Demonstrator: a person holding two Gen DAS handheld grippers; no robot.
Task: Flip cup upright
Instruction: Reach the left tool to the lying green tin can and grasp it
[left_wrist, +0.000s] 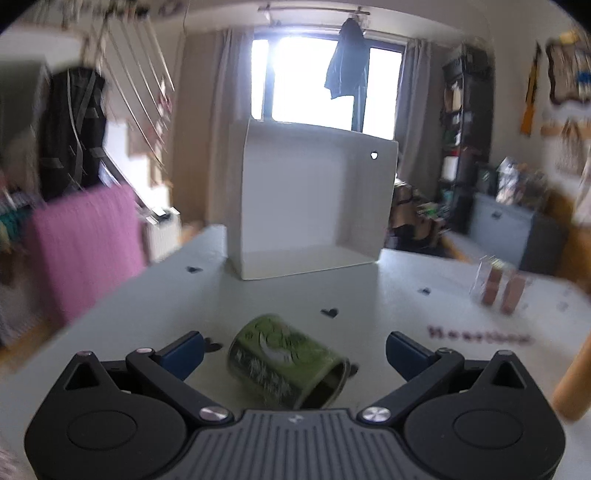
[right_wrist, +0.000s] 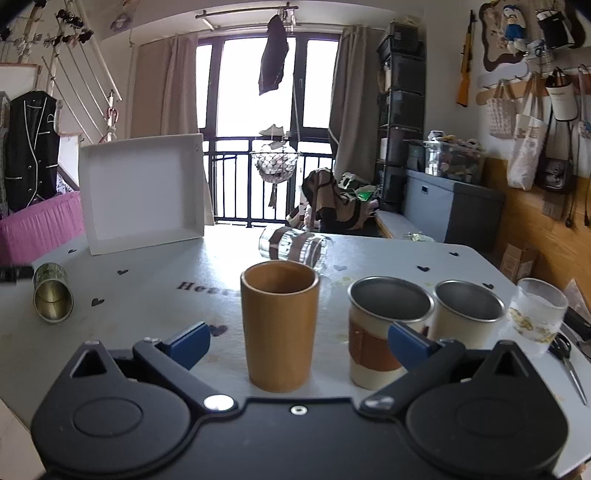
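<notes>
A green patterned metal cup (left_wrist: 286, 360) lies on its side on the pale table, its open mouth toward the camera and to the right. My left gripper (left_wrist: 295, 352) is open, its blue fingertips on either side of the cup without touching it. The same cup (right_wrist: 51, 297) lies at the far left in the right wrist view. My right gripper (right_wrist: 300, 341) is open around an upright brown cup (right_wrist: 279, 326), not touching it. A clear glass with brown bands (right_wrist: 293, 248) lies on its side farther back.
A white open box (left_wrist: 314, 201) stands on its side at the table's far end; it also shows in the right wrist view (right_wrist: 142, 192). Two upright steel cups (right_wrist: 388, 330) (right_wrist: 467, 314), a frosted glass (right_wrist: 537, 314) and scissors (right_wrist: 570, 360) stand right. The left view is blurred.
</notes>
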